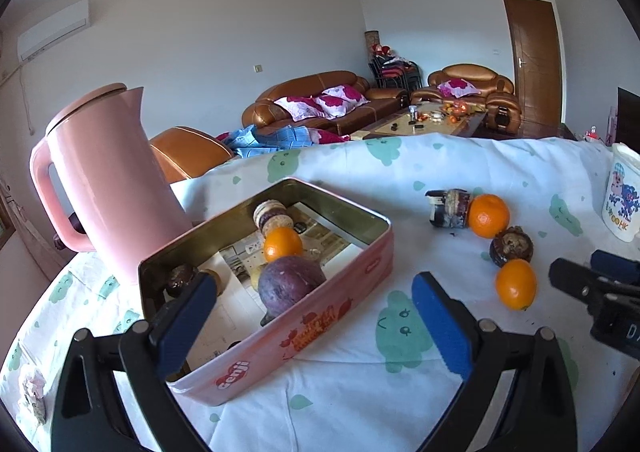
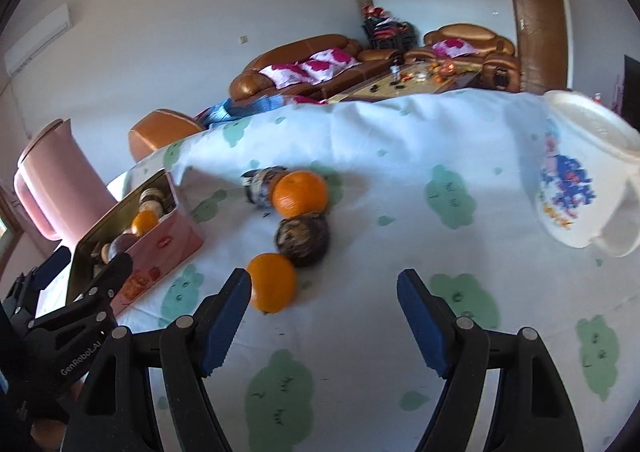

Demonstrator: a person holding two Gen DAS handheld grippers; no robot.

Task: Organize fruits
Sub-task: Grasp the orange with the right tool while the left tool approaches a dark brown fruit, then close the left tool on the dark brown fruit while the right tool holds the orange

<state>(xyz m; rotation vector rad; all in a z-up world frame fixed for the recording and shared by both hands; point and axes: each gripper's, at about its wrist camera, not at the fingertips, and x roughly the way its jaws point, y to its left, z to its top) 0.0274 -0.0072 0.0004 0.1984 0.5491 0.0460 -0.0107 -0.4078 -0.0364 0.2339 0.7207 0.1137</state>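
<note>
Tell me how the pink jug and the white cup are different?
The pink jug is tall with a lid on; the white cup is shorter and open-topped. The jug is plain pink; the cup has a blue cartoon picture. The jug stands beside the tin; the cup stands apart. Both have handles.

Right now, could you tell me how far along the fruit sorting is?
Done: an orange and a purple fruit lie in the pink tin. In hand: nothing; left gripper and right gripper are open. Left: two oranges and a dark fruit on the tablecloth.
</note>
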